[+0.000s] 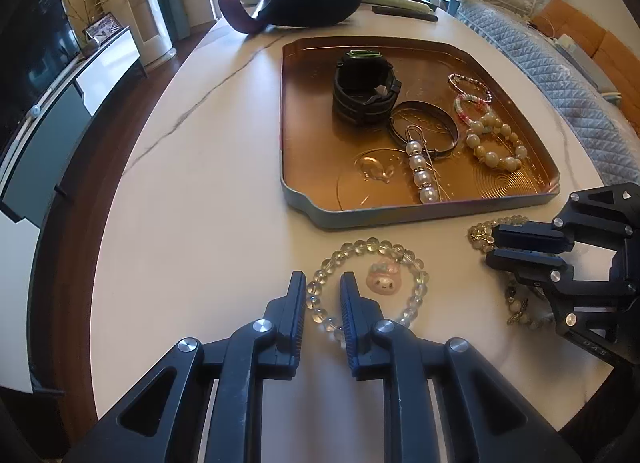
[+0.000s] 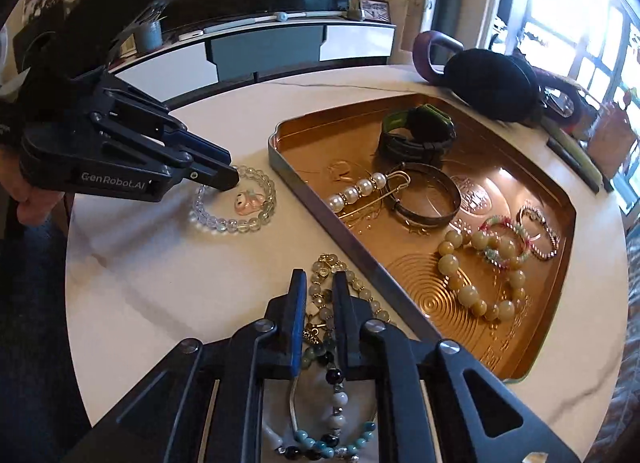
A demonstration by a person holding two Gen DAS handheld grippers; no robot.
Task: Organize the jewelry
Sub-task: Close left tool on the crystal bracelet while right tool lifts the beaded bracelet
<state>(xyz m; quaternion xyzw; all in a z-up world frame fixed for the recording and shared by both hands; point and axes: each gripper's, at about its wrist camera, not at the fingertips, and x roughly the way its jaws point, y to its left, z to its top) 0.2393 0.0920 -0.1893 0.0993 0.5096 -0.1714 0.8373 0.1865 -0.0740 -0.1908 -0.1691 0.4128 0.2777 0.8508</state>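
Left gripper [image 1: 323, 283] jaws parted, straddling rim of clear bracelet [image 1: 366, 247] at its 8 o'clock, nothing pinched yet; placed for lifting by band, avoiding pink charm [image 1: 383, 281] inside loop.

Right gripper [image 2: 318, 283] jaws parted narrowly over bead tangle [image 2: 324, 305]; contact unclear, no grasp visible.

Tray [image 2: 320, 207] at 1 o'clock of both, just beside loose pieces, already holding watch [image 1: 362, 93], bangle [image 1: 424, 129], bead bracelets. Likely drop spot.

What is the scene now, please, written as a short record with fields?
surface: white table
tray: watch, bangle, pearl pin, bead bracelets
clear bead bracelet: on table, left gripper open, straddling its beads
right gripper: open over mixed bracelets beside tray
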